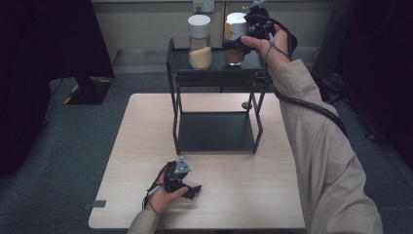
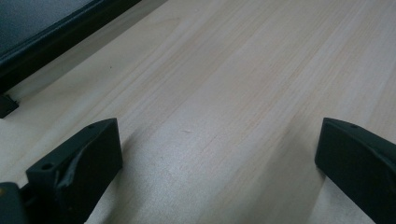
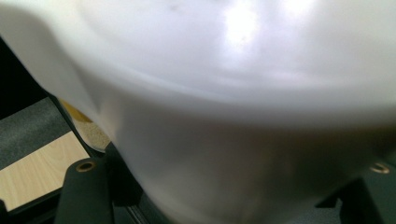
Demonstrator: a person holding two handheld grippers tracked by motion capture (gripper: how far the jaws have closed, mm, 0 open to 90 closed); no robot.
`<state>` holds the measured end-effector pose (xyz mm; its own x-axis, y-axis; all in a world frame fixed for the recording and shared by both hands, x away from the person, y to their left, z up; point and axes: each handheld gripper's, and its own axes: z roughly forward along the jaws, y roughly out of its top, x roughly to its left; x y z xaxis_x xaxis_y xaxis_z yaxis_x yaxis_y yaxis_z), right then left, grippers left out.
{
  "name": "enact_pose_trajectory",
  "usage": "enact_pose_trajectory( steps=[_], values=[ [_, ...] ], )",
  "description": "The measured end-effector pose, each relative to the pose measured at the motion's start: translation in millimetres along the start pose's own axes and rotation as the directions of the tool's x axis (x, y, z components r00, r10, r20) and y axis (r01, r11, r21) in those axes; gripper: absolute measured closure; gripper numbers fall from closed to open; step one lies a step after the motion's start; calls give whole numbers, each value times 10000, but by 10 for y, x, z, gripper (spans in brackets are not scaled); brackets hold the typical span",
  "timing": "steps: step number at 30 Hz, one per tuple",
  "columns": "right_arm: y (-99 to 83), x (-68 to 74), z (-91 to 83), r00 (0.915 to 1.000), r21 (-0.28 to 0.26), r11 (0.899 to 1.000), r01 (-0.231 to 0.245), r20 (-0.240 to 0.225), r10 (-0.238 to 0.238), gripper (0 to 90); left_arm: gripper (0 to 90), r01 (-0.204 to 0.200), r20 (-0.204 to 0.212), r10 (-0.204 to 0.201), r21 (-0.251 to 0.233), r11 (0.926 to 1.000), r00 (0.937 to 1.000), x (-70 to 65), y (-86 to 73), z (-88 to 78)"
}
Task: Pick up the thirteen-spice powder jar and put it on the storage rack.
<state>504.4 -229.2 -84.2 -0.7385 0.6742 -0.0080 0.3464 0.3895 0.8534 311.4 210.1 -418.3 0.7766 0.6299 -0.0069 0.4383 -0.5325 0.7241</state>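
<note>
High view has the right gripper [image 1: 239, 43] fingers clamped round the white-lidded glass jar of brown powder [image 1: 235, 39] on the black metal shelf rack [image 1: 171, 63], so I'd keep it upright; left gripper [image 1: 187, 187] idles wide on the pale wooden counter [image 1: 141, 146].

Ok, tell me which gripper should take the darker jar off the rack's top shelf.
Right. The right gripper is already around the darker jar on the top shelf; the left gripper rests open on the table.

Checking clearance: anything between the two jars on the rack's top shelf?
Nothing. High view shows a bare strip of top shelf between the pale-filled jar and the brown-filled jar.
</note>
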Motion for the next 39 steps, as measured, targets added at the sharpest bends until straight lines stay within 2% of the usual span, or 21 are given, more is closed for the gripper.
enact_pose_trajectory(
  steps=[4,14,20,22,25,29,39],
  values=[
    [-12,-3,28,10000,95,9999,43,19,-43,300,0,-5,-2,5,1,10000,10000,0,0,0],
    [-62,4,41,10000,-96,9999,36,41,-36,297,0,-12,7,12,-2,10000,10000,3,0,0],
    [-68,44,36,9997,-97,9999,72,214,-70,275,0,-14,4,14,-2,10000,10000,2,0,0],
    [-63,63,33,9995,-51,9999,141,285,-140,237,0,-16,10,16,-3,10000,10000,4,0,0],
    [-64,99,33,9990,-1,10000,57,433,-57,108,0,-18,17,18,-9,10000,10000,5,-2,0],
    [-107,139,-5,9982,-198,9997,-104,584,115,35,0,-20,17,20,-4,10000,10000,5,-1,0],
    [-215,226,-130,9967,-493,9984,-290,745,327,6,0,-27,33,27,-6,10000,10000,9,-2,-1]
  ],
)
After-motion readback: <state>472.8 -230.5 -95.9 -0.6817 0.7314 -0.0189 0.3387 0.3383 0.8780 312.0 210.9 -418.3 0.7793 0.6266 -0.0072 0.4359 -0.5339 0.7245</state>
